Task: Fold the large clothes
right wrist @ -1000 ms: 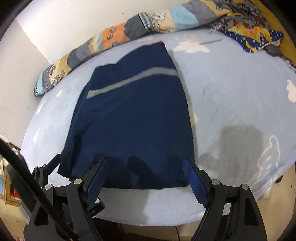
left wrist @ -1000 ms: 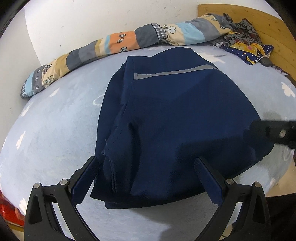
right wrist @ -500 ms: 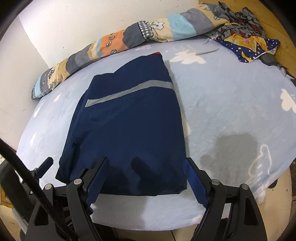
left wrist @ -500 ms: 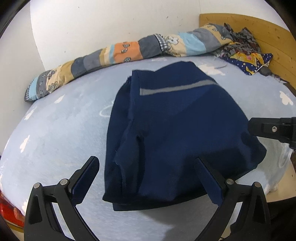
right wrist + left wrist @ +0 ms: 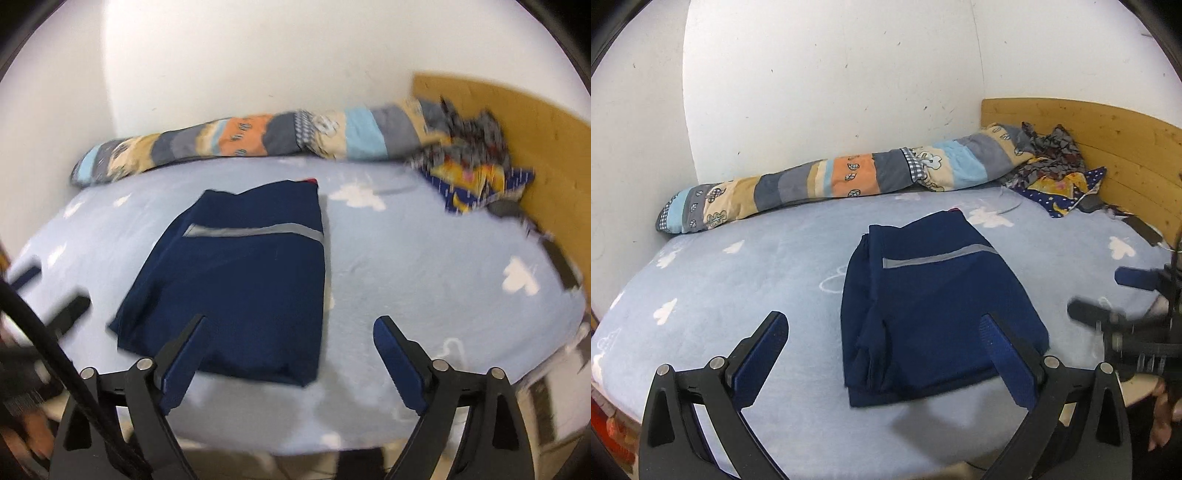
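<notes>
A folded navy garment (image 5: 934, 302) with a grey reflective stripe lies flat on the light blue bed sheet (image 5: 738, 280). It shows in the right wrist view too, as the navy garment (image 5: 240, 273). My left gripper (image 5: 882, 350) hangs open above the bed's near edge, well clear of the cloth, nothing between its fingers. My right gripper (image 5: 291, 343) is also raised off the garment; its jaws are opening and hold nothing. The right gripper (image 5: 1123, 299) appears at the right edge of the left wrist view.
A long patchwork bolster (image 5: 849, 181) lies along the white wall at the back. A heap of patterned cloth (image 5: 1060, 173) sits in the far right corner against the wooden headboard (image 5: 1126, 147). A hand (image 5: 1161, 417) shows at the lower right.
Both grippers have lifted and drawn back from the garment's near hem, tilting up so the wall now fills the top. The garment lies where it was. The right jaws stand a little wider.
</notes>
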Demonstrator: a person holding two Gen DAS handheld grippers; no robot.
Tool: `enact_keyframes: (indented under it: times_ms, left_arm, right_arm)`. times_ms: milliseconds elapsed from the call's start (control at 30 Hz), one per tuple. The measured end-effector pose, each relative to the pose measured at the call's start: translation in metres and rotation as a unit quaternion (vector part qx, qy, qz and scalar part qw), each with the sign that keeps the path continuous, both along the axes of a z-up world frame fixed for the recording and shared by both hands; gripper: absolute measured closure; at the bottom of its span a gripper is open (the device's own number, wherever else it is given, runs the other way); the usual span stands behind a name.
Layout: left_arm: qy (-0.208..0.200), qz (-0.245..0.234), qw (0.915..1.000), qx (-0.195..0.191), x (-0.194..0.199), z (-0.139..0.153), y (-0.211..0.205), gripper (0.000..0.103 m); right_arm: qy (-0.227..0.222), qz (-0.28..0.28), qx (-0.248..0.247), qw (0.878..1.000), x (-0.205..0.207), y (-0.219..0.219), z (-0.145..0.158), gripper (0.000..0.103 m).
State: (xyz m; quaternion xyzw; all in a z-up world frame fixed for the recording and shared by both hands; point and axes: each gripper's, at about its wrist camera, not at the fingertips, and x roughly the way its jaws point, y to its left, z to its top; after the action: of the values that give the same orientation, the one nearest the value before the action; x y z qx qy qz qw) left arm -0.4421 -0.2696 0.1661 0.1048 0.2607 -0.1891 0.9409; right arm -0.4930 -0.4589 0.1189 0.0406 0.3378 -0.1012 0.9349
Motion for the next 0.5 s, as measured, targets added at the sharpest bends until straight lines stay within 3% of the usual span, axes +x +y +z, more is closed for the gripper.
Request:
enact_keyframes:
  times_ms: [100,233,300,367,500]
  left_arm:
    - [-0.01,0.021,0.9996,-0.017,-0.02,0.006,0.015,0.0]
    - [-0.014,0.066,0.9971,-0.033,-0.038,0.007,0.027,0.0]
    - [-0.009,0.097,0.9947,-0.033,-0.043,0.002,0.029,0.0]
    - [-0.01,0.12,0.9925,-0.021,-0.044,-0.003,0.029,0.0]
    - [0.001,0.106,0.9943,-0.002,-0.036,-0.008,0.026,0.0]
  right_arm:
    - [-0.013,0.024,-0.026,0.999,-0.033,0.02,-0.004,0.004]
    - [-0.048,0.042,0.0,0.998,-0.061,0.032,-0.001,0.003]
    - [-0.069,0.032,-0.018,0.997,-0.067,0.037,0.005,0.003]
    - [-0.068,0.026,-0.019,0.997,-0.065,0.04,0.006,0.002]
    - [-0.044,0.02,-0.002,0.999,-0.053,0.039,0.0,0.002]
